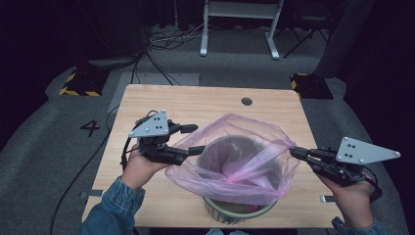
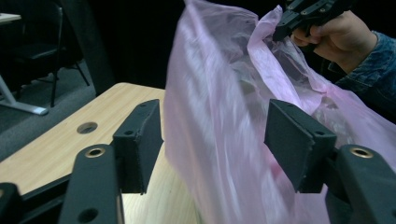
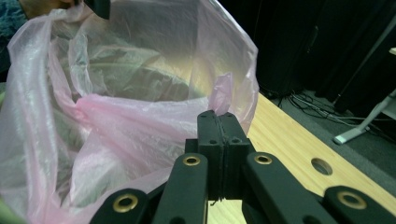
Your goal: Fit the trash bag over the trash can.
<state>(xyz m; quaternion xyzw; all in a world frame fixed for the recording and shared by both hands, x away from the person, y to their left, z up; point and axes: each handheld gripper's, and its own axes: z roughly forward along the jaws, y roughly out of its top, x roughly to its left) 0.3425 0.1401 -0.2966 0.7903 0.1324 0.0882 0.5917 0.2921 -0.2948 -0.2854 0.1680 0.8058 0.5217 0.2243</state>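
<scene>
A thin pink plastic bag (image 1: 244,164) is draped into and over a round greenish bin (image 1: 238,211) near the table's front edge. My left gripper (image 1: 198,139) is at the bag's left rim with its jaws open. In the left gripper view the film (image 2: 219,107) hangs loose between the two pads (image 2: 140,140) without being pressed. My right gripper (image 1: 293,152) is at the bag's right side, shut on a corner of the rim and pulling it taut outward. In the right gripper view its jaws (image 3: 223,140) are pressed together, with pink film (image 3: 140,121) spreading out beyond them.
The wooden table (image 1: 195,98) has a round hole (image 1: 246,101) near its far edge. On the grey floor behind it are cables (image 1: 166,39), white desk legs (image 1: 204,29) and two yellow-and-black striped blocks (image 1: 80,83). Dark room around.
</scene>
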